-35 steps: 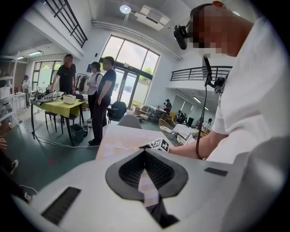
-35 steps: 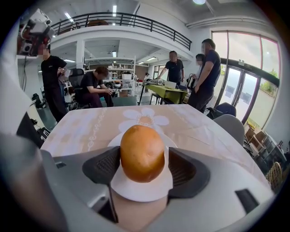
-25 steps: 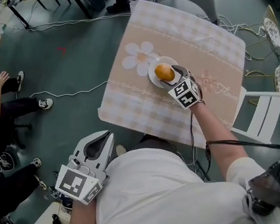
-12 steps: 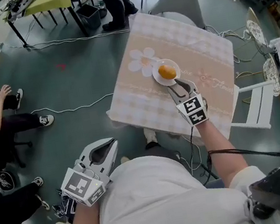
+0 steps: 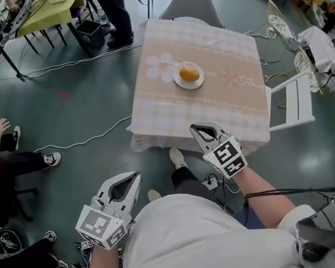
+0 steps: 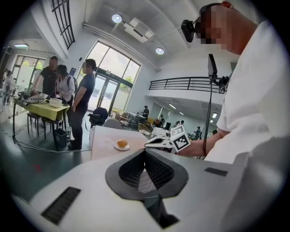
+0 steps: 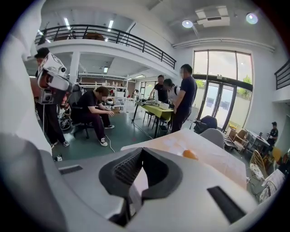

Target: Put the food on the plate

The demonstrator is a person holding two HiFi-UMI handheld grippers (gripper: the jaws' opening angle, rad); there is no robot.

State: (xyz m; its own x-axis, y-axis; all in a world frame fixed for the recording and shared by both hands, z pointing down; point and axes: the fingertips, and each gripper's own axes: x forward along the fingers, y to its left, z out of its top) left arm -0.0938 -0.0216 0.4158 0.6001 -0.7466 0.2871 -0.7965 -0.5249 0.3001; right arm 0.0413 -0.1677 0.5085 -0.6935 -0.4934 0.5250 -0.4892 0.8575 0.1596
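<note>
A round orange piece of food (image 5: 189, 73) lies on a small white plate (image 5: 179, 83) on the table (image 5: 170, 114) with the checked beige cloth. My right gripper (image 5: 201, 128) is shut and holds nothing; it hangs off the table's near edge, well short of the plate. My left gripper (image 5: 133, 177) is down at the left by my body, over the floor, shut and with nothing in it. The left gripper view has the food (image 6: 122, 143) far ahead and the right gripper (image 6: 158, 141) beside it. In the right gripper view the food (image 7: 190, 154) sits beyond the shut jaws.
A white slatted chair (image 5: 293, 103) stands at the table's right side and a grey chair (image 5: 190, 2) at its far side. Cables (image 5: 80, 141) run across the floor. People sit at the left (image 5: 1, 164) and stand near a green table (image 5: 52, 12).
My right gripper has let go of the food on the plate, drawn back toward my body and shut. I have stepped back, so the table looks farther off. The left gripper has barely moved.
</note>
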